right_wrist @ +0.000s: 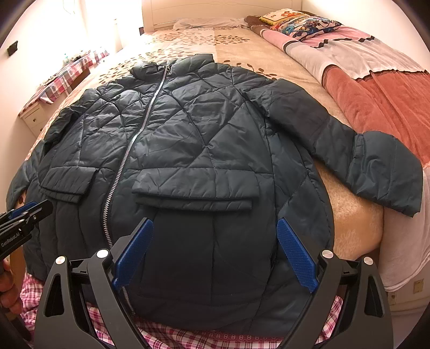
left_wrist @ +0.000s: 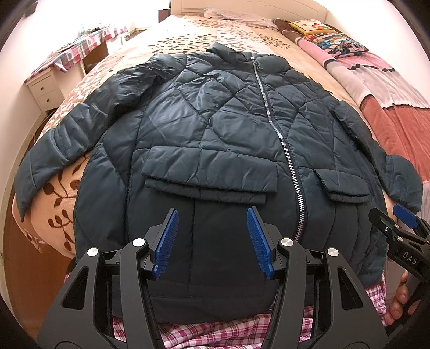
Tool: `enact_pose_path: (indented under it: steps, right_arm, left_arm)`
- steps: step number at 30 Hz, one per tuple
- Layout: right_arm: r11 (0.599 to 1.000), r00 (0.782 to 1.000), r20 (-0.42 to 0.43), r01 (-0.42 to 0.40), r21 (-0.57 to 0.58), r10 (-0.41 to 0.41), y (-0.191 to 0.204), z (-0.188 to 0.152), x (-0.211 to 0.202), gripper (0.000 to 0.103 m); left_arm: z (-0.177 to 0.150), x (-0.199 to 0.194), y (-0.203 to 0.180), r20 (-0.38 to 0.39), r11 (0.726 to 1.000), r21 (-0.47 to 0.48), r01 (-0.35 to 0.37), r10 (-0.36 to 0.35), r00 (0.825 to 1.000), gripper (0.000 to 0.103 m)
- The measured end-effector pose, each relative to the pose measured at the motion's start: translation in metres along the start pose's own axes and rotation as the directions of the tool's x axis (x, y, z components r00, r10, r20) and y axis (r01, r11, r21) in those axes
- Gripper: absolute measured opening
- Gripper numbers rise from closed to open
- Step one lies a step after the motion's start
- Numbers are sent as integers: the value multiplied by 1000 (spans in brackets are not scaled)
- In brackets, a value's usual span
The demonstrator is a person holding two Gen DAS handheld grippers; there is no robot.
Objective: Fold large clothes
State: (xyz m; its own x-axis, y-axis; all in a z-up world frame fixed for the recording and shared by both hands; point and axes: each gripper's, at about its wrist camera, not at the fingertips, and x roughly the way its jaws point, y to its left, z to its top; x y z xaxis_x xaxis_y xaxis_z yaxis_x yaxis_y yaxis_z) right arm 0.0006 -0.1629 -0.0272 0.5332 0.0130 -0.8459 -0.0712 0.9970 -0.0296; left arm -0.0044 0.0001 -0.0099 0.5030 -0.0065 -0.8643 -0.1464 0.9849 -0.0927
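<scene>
A dark teal quilted puffer jacket (left_wrist: 204,128) lies face up and zipped on the bed, collar far, hem hanging over the near edge; it also shows in the right wrist view (right_wrist: 204,139). Both sleeves spread out to the sides. My left gripper (left_wrist: 212,214) is open and empty, hovering over the jacket's lower left panel below a pocket flap. My right gripper (right_wrist: 215,225) is open and empty over the lower right panel. The right gripper also shows at the edge of the left wrist view (left_wrist: 397,222), and the left gripper shows in the right wrist view (right_wrist: 29,212).
The bed (left_wrist: 188,35) has a beige leaf-print cover. Folded pink and red blankets (right_wrist: 362,75) and cushions (right_wrist: 301,24) lie along its right side. A desk with a checked cloth (left_wrist: 78,48) and a white drawer unit (left_wrist: 44,88) stand left. Pink plaid fabric (left_wrist: 215,330) is below the hem.
</scene>
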Motion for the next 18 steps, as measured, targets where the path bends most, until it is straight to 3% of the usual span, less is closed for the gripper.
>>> enact_pose_path:
  steps: [18]
  right_arm:
    - [1000, 1000, -4, -1, 10, 2, -3, -4, 1, 91]
  left_arm:
    - [0, 2, 3, -2, 1000, -4, -4, 4, 1000, 53]
